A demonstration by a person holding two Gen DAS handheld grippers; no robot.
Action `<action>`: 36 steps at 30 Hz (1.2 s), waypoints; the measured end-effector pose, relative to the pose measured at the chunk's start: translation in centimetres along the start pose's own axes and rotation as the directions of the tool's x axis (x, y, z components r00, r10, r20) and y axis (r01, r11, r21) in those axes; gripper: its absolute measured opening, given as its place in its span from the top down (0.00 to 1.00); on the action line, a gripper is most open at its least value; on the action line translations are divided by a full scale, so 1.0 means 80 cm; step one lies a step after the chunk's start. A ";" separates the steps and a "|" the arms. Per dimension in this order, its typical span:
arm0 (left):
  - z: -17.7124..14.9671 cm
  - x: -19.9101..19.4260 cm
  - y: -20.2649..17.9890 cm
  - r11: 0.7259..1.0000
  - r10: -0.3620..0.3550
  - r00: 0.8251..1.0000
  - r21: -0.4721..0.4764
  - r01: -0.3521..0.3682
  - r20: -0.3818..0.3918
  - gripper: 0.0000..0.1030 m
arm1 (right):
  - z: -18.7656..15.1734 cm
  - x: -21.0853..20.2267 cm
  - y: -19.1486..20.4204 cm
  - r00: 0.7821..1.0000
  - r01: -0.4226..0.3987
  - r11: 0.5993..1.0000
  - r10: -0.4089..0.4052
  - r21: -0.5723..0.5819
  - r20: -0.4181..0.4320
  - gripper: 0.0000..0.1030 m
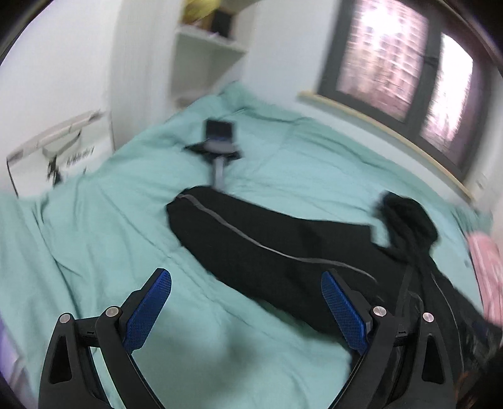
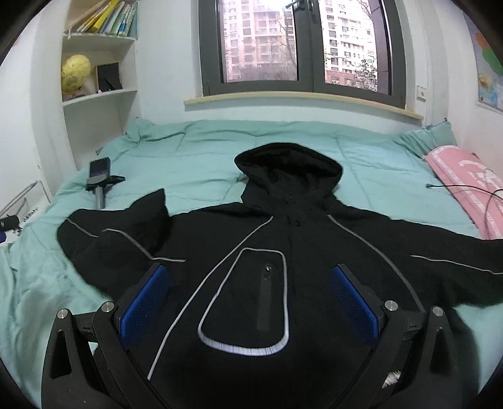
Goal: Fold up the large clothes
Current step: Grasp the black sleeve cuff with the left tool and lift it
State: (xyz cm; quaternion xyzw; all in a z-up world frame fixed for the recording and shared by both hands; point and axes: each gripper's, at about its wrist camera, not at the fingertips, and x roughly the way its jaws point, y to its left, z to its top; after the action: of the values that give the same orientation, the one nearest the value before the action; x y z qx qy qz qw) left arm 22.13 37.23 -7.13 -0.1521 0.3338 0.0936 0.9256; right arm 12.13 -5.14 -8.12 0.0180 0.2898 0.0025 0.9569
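I see the teal-covered bed (image 2: 195, 141) carrying the black hooded jacket (image 2: 251, 283), spread front-up, hood (image 2: 287, 166) toward the window (image 2: 301, 47). The wall shelf (image 2: 100, 94) holds books (image 2: 107, 17), a yellow globe (image 2: 75, 74) and a dark box (image 2: 108, 75). My left gripper (image 1: 246, 311) hangs wide, empty, beside a sleeve (image 1: 251, 245). My right gripper (image 2: 251, 302) spreads wide over the chest pocket (image 2: 248, 299), gripping nothing.

Open teal quilted bedspread (image 2: 195, 151) left of black hooded jacket (image 2: 283, 251), phone on grey stand (image 2: 100, 179) near sleeve, pink folded blanket (image 2: 465, 188) crowding right edge
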 end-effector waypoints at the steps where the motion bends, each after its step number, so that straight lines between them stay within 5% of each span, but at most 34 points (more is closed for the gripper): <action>1: 0.004 0.019 0.012 1.000 0.002 1.000 -0.028 -0.003 -0.004 0.07 | -0.003 0.019 0.002 1.000 0.000 1.000 0.000 -0.001 -0.001 0.02; 10: 0.040 0.212 0.126 0.956 -0.003 0.992 -0.291 -0.034 -0.126 0.07 | -0.049 0.119 0.020 0.994 -0.044 0.999 0.041 -0.022 -0.103 0.06; 17: 0.048 0.268 0.128 0.967 0.033 0.991 -0.245 -0.065 -0.132 0.07 | -0.068 0.144 0.027 0.986 -0.039 0.998 0.032 -0.040 -0.162 0.06; 19: 0.051 0.274 0.121 0.974 0.038 0.993 -0.220 -0.061 -0.108 0.15 | -0.070 0.147 0.028 0.985 -0.035 0.998 0.027 -0.043 -0.170 0.06; 20: 0.052 0.269 0.117 0.977 0.034 0.996 -0.205 -0.051 -0.084 0.50 | -0.070 0.146 0.029 0.985 -0.035 0.999 0.027 -0.042 -0.170 0.06; 21: 0.054 0.265 0.113 0.980 0.059 0.996 -0.186 -0.072 -0.072 0.68 | -0.071 0.147 0.028 0.985 -0.032 0.999 0.025 -0.039 -0.170 0.06; 23: 0.055 0.243 0.106 0.985 0.070 0.997 -0.159 -0.071 -0.013 0.77 | -0.071 0.145 0.028 0.986 -0.029 0.999 0.023 -0.033 -0.166 0.06; 27: 0.053 0.191 0.096 0.989 0.070 0.996 -0.132 -0.061 0.063 0.84 | -0.068 0.139 0.026 0.988 -0.027 0.999 0.023 -0.027 -0.154 0.08; 31: 0.058 0.115 0.090 0.982 0.162 0.973 -0.124 -0.142 0.167 0.86 | -0.064 0.129 0.022 0.991 -0.021 1.000 0.019 -0.016 -0.132 0.08; 36: 0.059 0.060 0.100 0.968 0.237 0.956 -0.128 -0.217 0.173 0.87 | -0.057 0.113 0.021 0.992 -0.002 1.000 -0.001 -0.023 -0.127 0.08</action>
State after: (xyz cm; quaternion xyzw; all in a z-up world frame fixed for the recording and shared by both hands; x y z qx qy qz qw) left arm 26.41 46.70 -8.54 -0.1530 0.2553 0.2310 0.9263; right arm 17.10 -3.18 -16.86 0.0068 0.3499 0.0071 0.9367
